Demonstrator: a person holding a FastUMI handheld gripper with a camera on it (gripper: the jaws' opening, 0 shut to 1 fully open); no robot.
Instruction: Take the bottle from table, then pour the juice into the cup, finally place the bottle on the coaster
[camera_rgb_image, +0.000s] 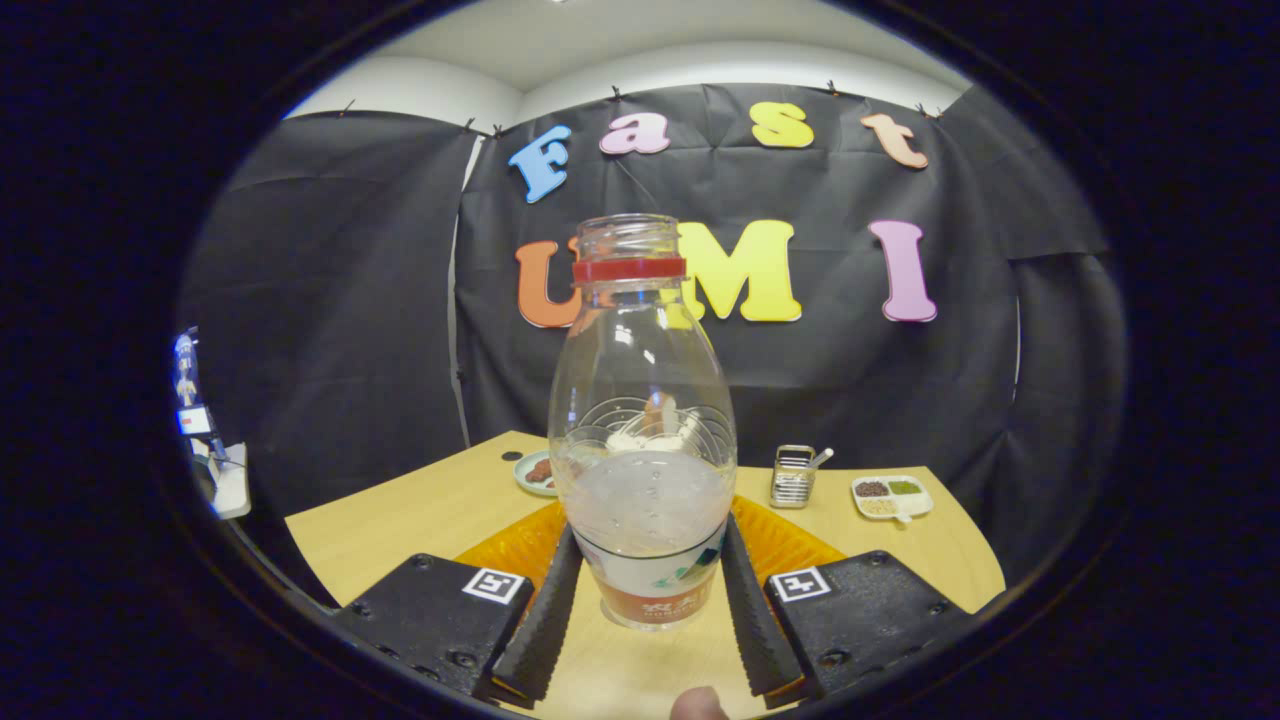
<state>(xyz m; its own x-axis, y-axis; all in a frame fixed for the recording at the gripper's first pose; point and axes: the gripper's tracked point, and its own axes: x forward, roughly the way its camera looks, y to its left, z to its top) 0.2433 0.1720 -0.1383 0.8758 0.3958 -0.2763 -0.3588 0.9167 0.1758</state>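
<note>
Where the two ribbed fingers reach forward, the gripper is clamped on the bottle, one finger pressed against each side of its lower body. Each finger is a long wedge with a grooved, rubbery-looking pad, and each rises from a matte block that carries a small square printed marker. A fingertip of the person shows just below the fingers.

Standing upright between the fingers, the bottle is clear, smooth plastic, rounded and bulbous at the shoulder and narrowing to a threaded open neck with a red ring under the threads and no cap. Curved arcs are embossed on its shoulder. A printed label wraps the base, and pale, cloudy liquid with small bubbles fills the lower part.

Behind the bottle, just beyond the fingers, lies an orange coaster with a ridged, radiating texture, flat on the light wood-grain table. Farther back on the table sit a small round plate with dark food, a wire-mesh metal holder with a utensil handle sticking out, and a white divided dish holding dark, green and tan fillings.
</note>
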